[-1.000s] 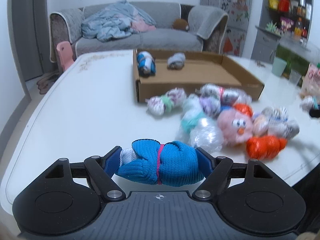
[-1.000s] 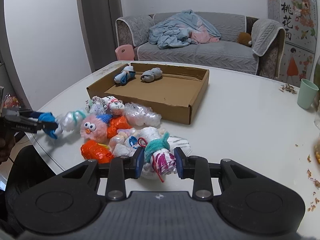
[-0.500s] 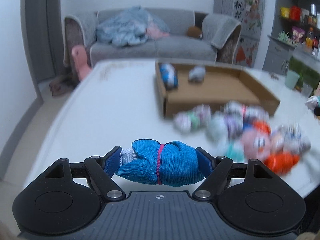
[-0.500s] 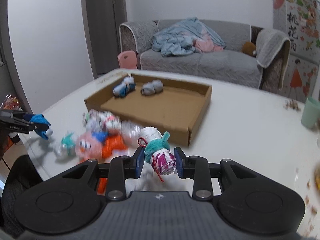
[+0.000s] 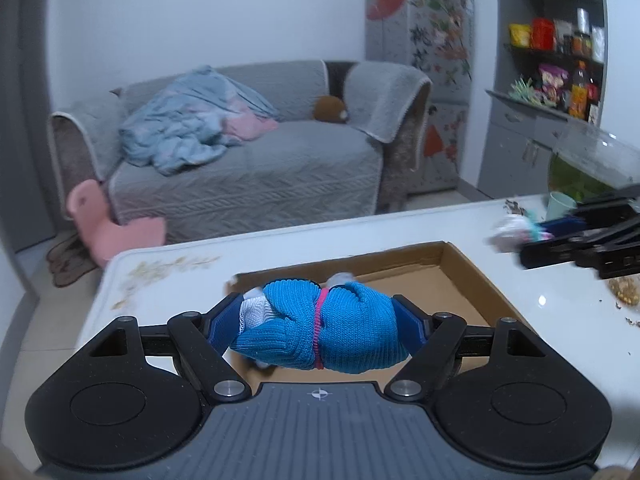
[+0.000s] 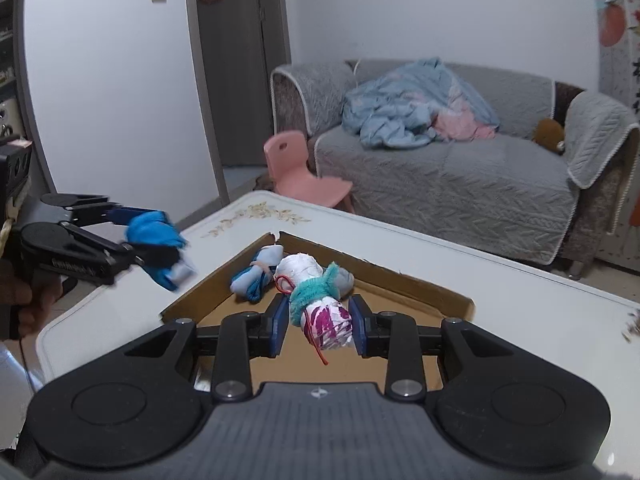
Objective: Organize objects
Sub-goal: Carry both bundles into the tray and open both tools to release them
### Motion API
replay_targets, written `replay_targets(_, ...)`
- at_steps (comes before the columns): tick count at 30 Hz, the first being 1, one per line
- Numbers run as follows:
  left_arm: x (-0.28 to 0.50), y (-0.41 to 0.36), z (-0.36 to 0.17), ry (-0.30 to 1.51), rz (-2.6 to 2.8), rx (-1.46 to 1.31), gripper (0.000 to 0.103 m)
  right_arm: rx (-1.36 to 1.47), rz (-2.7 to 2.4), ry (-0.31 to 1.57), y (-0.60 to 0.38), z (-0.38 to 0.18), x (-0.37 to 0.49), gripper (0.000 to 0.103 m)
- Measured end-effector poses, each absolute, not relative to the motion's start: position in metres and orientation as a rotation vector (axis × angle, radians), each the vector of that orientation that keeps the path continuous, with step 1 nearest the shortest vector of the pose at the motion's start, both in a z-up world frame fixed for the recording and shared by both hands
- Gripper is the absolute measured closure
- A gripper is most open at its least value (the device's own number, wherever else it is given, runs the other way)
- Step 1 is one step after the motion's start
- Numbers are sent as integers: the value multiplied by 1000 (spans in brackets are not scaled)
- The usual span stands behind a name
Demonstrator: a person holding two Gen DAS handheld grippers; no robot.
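Observation:
My left gripper (image 5: 319, 326) is shut on a blue knitted sock bundle (image 5: 320, 330) tied with a pink band, held over the near edge of the shallow cardboard box (image 5: 472, 284). My right gripper (image 6: 318, 322) is shut on a white sock bundle with magenta marks and a teal tie (image 6: 320, 308), held over the box (image 6: 424, 294). A blue bundle (image 6: 256, 276) lies inside the box, and a grey one shows behind the held bundle. The left gripper with its blue bundle (image 6: 156, 240) shows at the left of the right wrist view. The right gripper (image 5: 516, 236) shows at the right of the left wrist view.
The box sits on a white table (image 5: 168, 276) with crumbs (image 5: 624, 296) at the right. A green cup (image 5: 560, 204) stands at the far right edge. Beyond the table are a grey sofa (image 6: 460, 184) and a pink child's chair (image 6: 304, 172).
Both grippers have risen and moved forward from the pile of bundles to over the box, each still holding its bundle. The pile has dropped out of view.

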State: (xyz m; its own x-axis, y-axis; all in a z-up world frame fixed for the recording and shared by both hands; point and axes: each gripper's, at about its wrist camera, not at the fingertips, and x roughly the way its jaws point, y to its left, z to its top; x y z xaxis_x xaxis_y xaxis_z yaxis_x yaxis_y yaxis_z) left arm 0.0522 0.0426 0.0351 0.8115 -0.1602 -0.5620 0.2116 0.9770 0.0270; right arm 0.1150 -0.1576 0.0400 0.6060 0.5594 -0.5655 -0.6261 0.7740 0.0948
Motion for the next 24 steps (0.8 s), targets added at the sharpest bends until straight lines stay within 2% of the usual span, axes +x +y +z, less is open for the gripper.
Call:
replay_targets(10, 124, 27, -32, 794, -230, 110, 21, -148, 676, 825, -103, -25, 200, 73)
replay_targets(14, 141, 32, -49, 827, -227, 98, 21, -153, 642, 878, -94, -48, 224, 73)
replay_targets(24, 166, 30, -70, 856, -199, 96, 21, -161, 582, 931, -83, -64, 256, 73)
